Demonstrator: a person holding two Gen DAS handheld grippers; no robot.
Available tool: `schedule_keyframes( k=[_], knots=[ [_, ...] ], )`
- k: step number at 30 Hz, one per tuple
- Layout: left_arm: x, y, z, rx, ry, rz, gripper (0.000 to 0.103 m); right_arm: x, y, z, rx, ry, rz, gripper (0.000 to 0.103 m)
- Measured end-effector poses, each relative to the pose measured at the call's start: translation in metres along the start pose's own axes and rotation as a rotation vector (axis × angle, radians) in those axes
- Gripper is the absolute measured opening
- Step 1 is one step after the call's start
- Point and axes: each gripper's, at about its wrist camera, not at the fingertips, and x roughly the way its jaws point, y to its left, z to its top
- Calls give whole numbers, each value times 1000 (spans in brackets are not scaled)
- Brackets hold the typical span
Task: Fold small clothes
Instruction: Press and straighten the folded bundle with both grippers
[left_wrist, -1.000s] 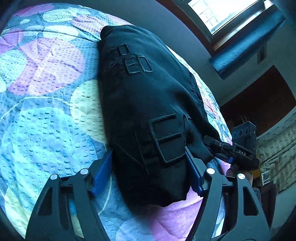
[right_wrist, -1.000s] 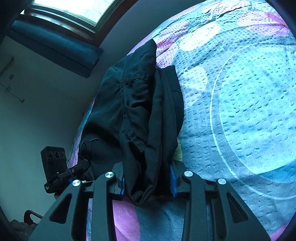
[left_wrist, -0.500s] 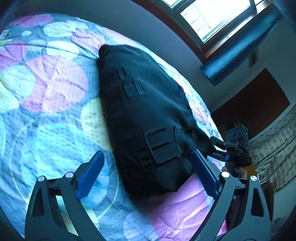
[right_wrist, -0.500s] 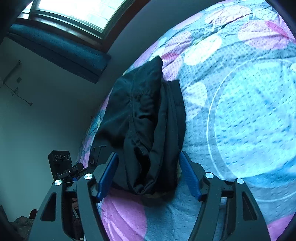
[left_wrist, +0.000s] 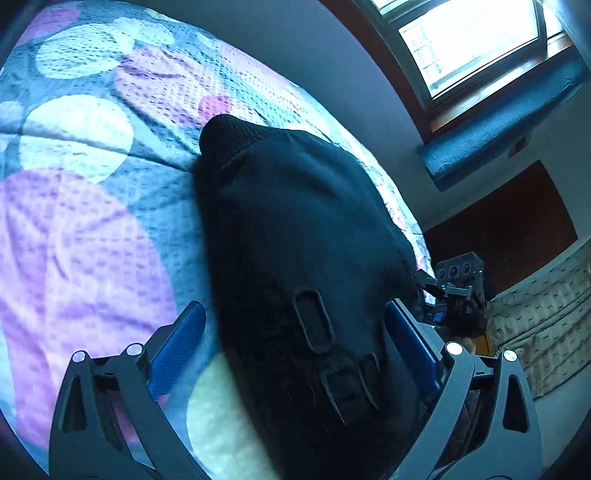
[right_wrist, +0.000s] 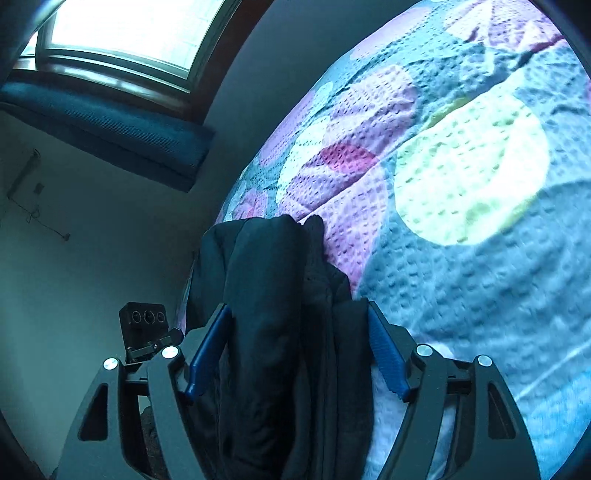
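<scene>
Two hand-held claws straddle a dark garment (left_wrist: 295, 236) lying folded on a bed, each seen from its own wrist camera. Nearest the left camera, the left claw (left_wrist: 291, 343) stands with its blue pads (left_wrist: 177, 343) spread wide apart, clear of the cloth on both sides; the black fabric fills the gap between them and runs under the lens, so its near hem is cut off by the bottom of the frame. Raised stitched shapes show on the cloth just ahead of the claw, but blur and shadow leave them unreadable. Beyond the fingertips the garment narrows to a rounded end resting on the quilted bedspread (left_wrist: 92, 206), patterned in pale, purple and blue circles. Off the left claw's right finger, the right claw's black camera housing (left_wrist: 460, 273) pokes into view, its fingers hidden behind the cloth. From the right camera, the right claw (right_wrist: 299, 350) is likewise parted, blue pads (right_wrist: 384, 354) either side of a bunched stack of folds; whether the pads brush the fabric is hard to judge, and nothing looks pinched. The bundle's lower part vanishes beneath the claw's frame. To that claw's left sits the left unit's three-lens camera block (right_wrist: 146, 321), the hand behind it lost in darkness. Farthest off, a bright window (right_wrist: 122, 33) above a blue cushioned ledge (right_wrist: 110, 136) is blown out, nothing outside visible.
</scene>
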Motion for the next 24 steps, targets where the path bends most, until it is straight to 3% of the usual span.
schedule_keyframes(
  k=[2,5,6,11,19,22,24],
  knots=[
    [5,2,1,1,5,29,94,5,3,2,-26,11,-4,72],
    [8,-2,-2,11,3,40,71,13,8,-3,-71,41,-57,51],
    [7,-7,-7,25,-3,68,70,13,6,-4,-64,40,-56,47],
    [9,-19,-13,70,-21,136,68,16,9,-7,-67,18,-43,42],
    [13,-25,-8,80,-30,142,68,14,4,-12,-71,0,-31,42],
    [12,-23,1,70,-24,114,73,12,2,-9,-52,3,0,46],
    [7,-20,6,67,-31,97,81,10,1,-5,-45,-2,14,57]
  ],
)
